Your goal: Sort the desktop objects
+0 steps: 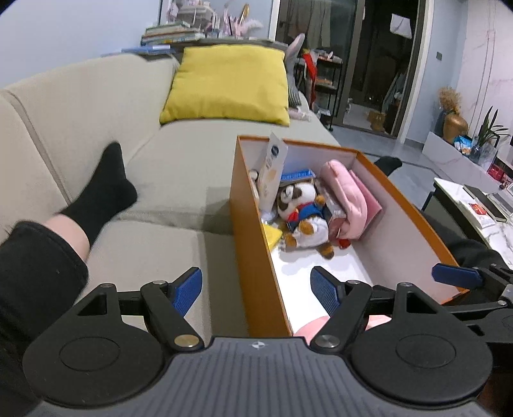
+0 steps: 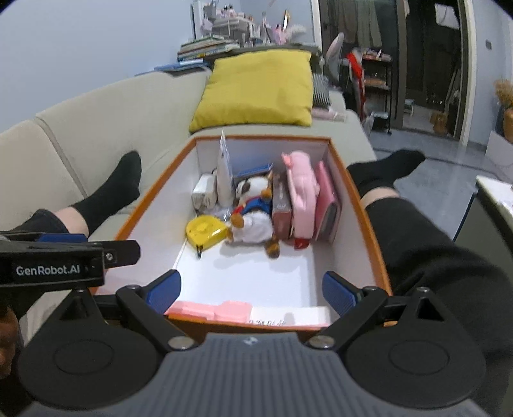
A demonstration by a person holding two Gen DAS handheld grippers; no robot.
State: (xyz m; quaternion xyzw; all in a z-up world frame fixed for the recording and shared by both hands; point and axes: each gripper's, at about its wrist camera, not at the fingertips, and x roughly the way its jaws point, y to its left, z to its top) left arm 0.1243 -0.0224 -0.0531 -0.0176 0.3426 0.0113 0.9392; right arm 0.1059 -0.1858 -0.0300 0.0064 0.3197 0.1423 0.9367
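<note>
Right wrist view shows the right gripper spread wide and empty above the near end of the orange box, which rests on the sofa between the person's legs. Ahead of its fingers, at the far end, the plush toy, yellow tape measure and pink pouch are packed tight, probably to leave the near floor free. The left gripper also hangs slack and empty, straddling the box's left wall.

Beige sofa with yellow cushion, pale wall.
</note>
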